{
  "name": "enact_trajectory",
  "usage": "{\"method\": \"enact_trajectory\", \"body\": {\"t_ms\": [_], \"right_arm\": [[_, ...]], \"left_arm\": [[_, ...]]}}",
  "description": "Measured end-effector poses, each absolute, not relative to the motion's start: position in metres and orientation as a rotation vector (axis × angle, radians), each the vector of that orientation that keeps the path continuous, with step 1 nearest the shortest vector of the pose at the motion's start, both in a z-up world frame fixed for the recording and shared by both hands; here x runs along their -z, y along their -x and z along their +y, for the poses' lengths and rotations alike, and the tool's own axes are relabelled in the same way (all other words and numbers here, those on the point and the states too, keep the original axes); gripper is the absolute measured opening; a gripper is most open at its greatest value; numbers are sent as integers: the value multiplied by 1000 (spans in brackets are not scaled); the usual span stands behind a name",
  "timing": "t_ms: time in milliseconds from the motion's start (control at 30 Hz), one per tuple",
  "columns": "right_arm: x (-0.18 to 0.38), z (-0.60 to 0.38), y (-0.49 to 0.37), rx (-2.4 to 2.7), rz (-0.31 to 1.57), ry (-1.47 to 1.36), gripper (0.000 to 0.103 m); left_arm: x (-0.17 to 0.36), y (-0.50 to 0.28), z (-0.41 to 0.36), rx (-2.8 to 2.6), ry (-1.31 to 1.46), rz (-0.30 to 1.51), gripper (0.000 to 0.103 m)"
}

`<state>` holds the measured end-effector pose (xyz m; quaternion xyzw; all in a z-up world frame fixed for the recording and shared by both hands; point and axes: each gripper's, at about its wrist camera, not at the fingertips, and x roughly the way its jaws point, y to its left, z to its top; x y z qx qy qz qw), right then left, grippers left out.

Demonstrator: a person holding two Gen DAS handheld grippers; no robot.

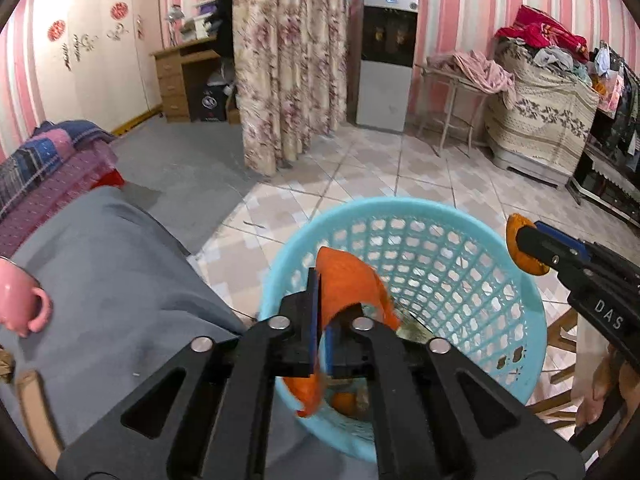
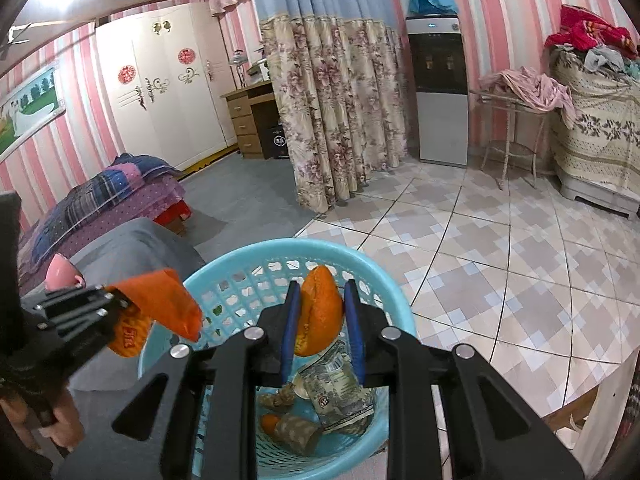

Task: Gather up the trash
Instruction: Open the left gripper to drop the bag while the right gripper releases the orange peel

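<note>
Walls: pink striped wallpaper [image 2: 500, 20] is covering them.
Floor: patterned tiles [image 2: 500, 280] are filling the right.
Curtain: floral curtain [image 2: 340, 120] is hanging centre.

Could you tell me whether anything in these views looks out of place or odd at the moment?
Nothing looks spilled or damaged. The left claw grips an orange wrapper and the right claw holds an orange peel, both above the blue basket. Only the pink mug on the grey cloth isn't obvious trash.

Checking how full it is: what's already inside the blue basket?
In the blue basket: a crushed bottle, a cardboard tube, an orange scrap. The right gripper hides the rest.
</note>
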<state>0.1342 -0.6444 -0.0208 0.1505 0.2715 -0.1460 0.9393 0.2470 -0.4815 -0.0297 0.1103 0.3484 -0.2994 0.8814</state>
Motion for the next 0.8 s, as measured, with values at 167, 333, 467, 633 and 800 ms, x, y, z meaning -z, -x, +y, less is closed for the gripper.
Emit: {"method": "enact_trajectory", "body": {"t_ms": [167,333,467,633,800], "right_arm": [[23,-644,-137,293,561,-311,23],[24,-641,-142,291,573,-295,23],[26,-641,-143,294,579,-294,23],[29,-634,-149,299,592,-280,23],[33,-625,-157,296,604,-262,26]], "left_arm": [[40,-244,-482,606,-241,724,45],[36,-244,-474,584,-234,716,55],[26,-241,-463,525,-262,659,67],[9,-237,-440,454,-273,581,79],[-3,-232,-411,405,-265,542,86]]}}
